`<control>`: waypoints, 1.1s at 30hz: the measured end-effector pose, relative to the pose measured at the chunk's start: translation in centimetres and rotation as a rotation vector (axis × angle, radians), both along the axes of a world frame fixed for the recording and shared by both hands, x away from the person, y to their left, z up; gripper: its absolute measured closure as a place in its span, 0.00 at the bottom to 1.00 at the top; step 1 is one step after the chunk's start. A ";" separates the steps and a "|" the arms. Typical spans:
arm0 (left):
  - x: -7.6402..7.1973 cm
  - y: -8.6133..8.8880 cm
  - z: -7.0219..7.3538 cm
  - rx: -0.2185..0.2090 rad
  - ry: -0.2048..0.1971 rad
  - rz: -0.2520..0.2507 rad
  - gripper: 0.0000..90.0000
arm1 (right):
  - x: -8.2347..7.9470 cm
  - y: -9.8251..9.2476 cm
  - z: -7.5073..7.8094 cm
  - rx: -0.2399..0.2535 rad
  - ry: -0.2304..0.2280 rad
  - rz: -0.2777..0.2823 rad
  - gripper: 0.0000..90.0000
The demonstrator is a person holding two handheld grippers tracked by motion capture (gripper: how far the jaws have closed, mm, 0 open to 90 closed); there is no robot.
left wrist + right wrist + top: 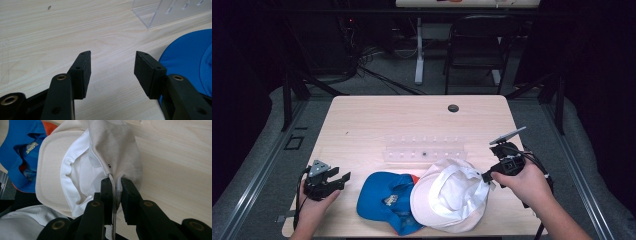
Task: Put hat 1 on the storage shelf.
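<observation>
Right gripper (116,182) is clamped on the back edge of the cream cap (452,192), pinching the soft canvas at a seam so the floppy crown can be lifted by its rim; a thin cord or strap end hangs between the pads. The cap lies upside down at the desk's (412,120) front edge, white lining up, stiff flat brim overlapping the blue cap (384,197) beside it. Left gripper (112,67) waits with jaws apart, nothing between them, over bare wood just left of the blue cap, likely ready to assist. A clear acrylic rack (424,149) with small pegs stands behind both caps, probably where they go.
</observation>
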State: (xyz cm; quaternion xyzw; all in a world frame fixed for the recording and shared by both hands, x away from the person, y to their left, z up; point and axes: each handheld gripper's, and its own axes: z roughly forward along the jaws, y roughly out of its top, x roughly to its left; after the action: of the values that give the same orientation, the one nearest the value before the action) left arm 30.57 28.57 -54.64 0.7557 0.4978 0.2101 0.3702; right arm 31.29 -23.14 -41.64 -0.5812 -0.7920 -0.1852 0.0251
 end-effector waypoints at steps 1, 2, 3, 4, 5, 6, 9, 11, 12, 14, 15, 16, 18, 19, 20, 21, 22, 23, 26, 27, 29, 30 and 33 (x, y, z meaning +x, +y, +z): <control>0.0 0.0 0.0 0.000 0.000 0.000 0.53 | 0.0 0.1 0.2 0.000 -0.005 -0.005 0.90; 0.0 0.0 0.0 0.000 0.000 0.000 0.53 | 0.1 0.1 0.5 0.006 0.003 0.004 0.90; 0.0 0.0 0.0 0.000 0.000 -0.001 0.53 | 0.1 0.2 0.7 0.018 0.001 -0.001 0.90; 0.0 0.0 0.0 0.000 0.000 -0.001 0.53 | 0.1 0.2 0.7 0.018 0.001 -0.001 0.90; 0.0 0.0 0.0 -0.001 0.000 0.000 0.53 | 0.2 0.2 1.1 0.032 0.004 0.003 0.90; 0.0 0.0 0.0 -0.001 0.000 0.000 0.53 | 0.2 0.2 1.1 0.032 0.004 0.003 0.90; 0.0 0.0 0.0 -0.002 -0.001 -0.001 0.53 | 0.3 0.3 1.7 0.056 0.006 -0.001 0.90; 0.0 0.0 0.0 -0.001 -0.001 -0.001 0.53 | 0.3 0.3 2.0 0.068 0.004 -0.005 0.90; 0.0 0.0 0.0 0.000 0.000 -0.001 0.53 | 0.3 0.3 2.2 0.067 0.011 -0.006 0.90; 0.0 0.0 0.0 0.000 0.000 -0.001 0.53 | 0.4 0.3 2.6 0.076 0.011 -0.009 0.91; 0.0 0.0 0.0 0.000 0.000 -0.003 0.53 | 0.4 0.3 2.8 0.075 0.015 -0.003 0.91; 0.0 0.0 0.0 0.000 0.000 -0.003 0.53 | 0.4 0.3 2.8 0.075 0.015 -0.003 0.91; 0.0 0.0 0.0 -0.001 0.000 -0.002 0.53 | 0.4 0.5 3.6 0.076 0.014 0.000 0.91; 0.0 0.0 0.0 -0.001 0.000 -0.002 0.53 | 0.3 0.6 3.8 0.075 0.012 -0.001 0.91; 0.0 0.0 0.0 -0.001 0.000 -0.001 0.53 | 0.2 0.8 4.0 0.081 0.009 -0.015 0.91; 0.0 0.0 0.0 -0.001 -0.001 -0.001 0.53 | 0.3 0.8 4.3 0.077 0.010 -0.001 0.91; 0.0 0.0 0.0 -0.002 -0.001 0.000 0.53 | 0.3 0.9 4.7 0.080 0.011 0.007 0.91; 0.0 0.0 0.0 -0.002 -0.001 -0.001 0.53 | 0.2 1.0 4.9 0.084 0.007 0.003 0.91; 0.0 0.0 0.0 -0.003 -0.001 -0.001 0.53 | 0.2 1.2 5.7 0.105 0.011 0.001 0.91; 0.0 0.0 0.0 -0.003 -0.001 -0.001 0.53 | 0.1 1.3 5.9 0.116 0.017 -0.003 0.91; 0.0 0.0 0.0 -0.003 0.000 -0.001 0.53 | 0.1 1.4 6.0 0.162 0.026 -0.017 0.91; 0.0 0.0 0.0 -0.003 0.000 -0.001 0.53 | 0.1 1.4 6.0 0.162 0.026 -0.017 0.91; 0.0 0.0 0.0 -0.004 0.001 -0.001 0.53 | 0.3 1.0 6.0 0.254 0.076 -0.010 0.91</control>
State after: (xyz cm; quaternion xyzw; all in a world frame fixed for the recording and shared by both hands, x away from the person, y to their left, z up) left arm 30.57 28.62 -54.68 0.7553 0.4980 0.2085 0.3716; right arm 31.54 -22.13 -35.68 -0.5840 -0.7576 -0.2620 0.1277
